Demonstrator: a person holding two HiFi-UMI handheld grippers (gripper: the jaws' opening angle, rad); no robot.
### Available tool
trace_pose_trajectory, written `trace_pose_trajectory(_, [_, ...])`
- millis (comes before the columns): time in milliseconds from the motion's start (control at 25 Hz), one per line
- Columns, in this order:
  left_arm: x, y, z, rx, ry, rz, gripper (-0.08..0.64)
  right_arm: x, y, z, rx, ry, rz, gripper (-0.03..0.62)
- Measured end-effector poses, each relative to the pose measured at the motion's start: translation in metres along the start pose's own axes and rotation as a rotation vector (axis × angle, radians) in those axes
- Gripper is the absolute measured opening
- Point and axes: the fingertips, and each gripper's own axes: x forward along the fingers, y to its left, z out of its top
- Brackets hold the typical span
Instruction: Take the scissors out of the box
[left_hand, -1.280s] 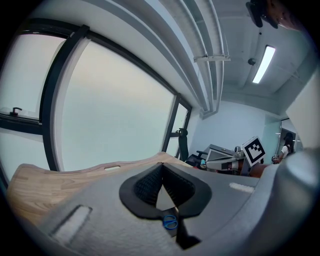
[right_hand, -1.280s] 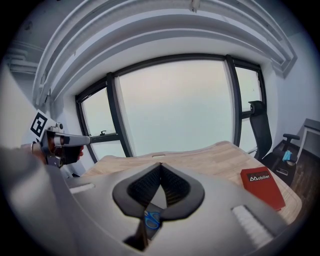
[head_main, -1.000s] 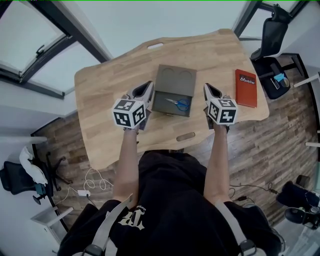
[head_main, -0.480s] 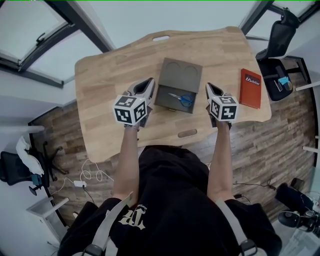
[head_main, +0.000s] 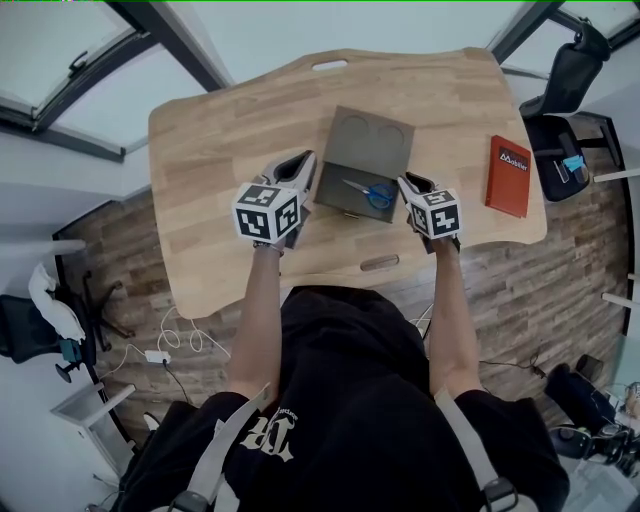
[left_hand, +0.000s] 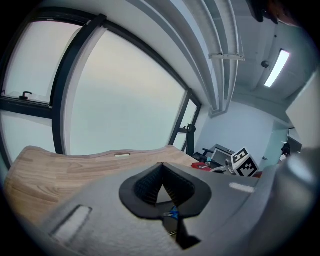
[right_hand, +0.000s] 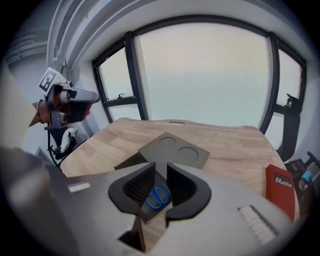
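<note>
One pair of blue-handled scissors (head_main: 368, 190) lies in the open box (head_main: 372, 145), centre frame. Right hand-held gripper (right_hand: 160, 167), jaws opening and empty, should straddle the handles (not the blades); left hand-held gripper (left_hand: 161, 167), clenched shut, could steady the box.

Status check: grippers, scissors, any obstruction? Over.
Left gripper shut, empty, at left of box. Right gripper jaws opening, nothing between pads, aimed at scissors. Scissors lying in open box. Nothing covering them.
</note>
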Motion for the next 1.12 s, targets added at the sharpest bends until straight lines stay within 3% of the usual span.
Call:
trace_pose_trajectory(400, [0.012,0.021,-0.019,-0.005,0.058,-0.008,-0.002,0.052,0.024,-0.052,-0.206,0.250,0.098,0.098])
trace_pose_trajectory(600, [0.021,0.024,-0.027,-0.014,0.080,-0.039,-0.002,0.071,0.033,-0.079,-0.241,0.379,0.141,0.109])
trace_pose_trajectory(1120, [0.034,0.052,-0.038,-0.046,0.121,-0.045,-0.002,0.115,0.045,-0.110,-0.338,0.532,0.205,0.117])
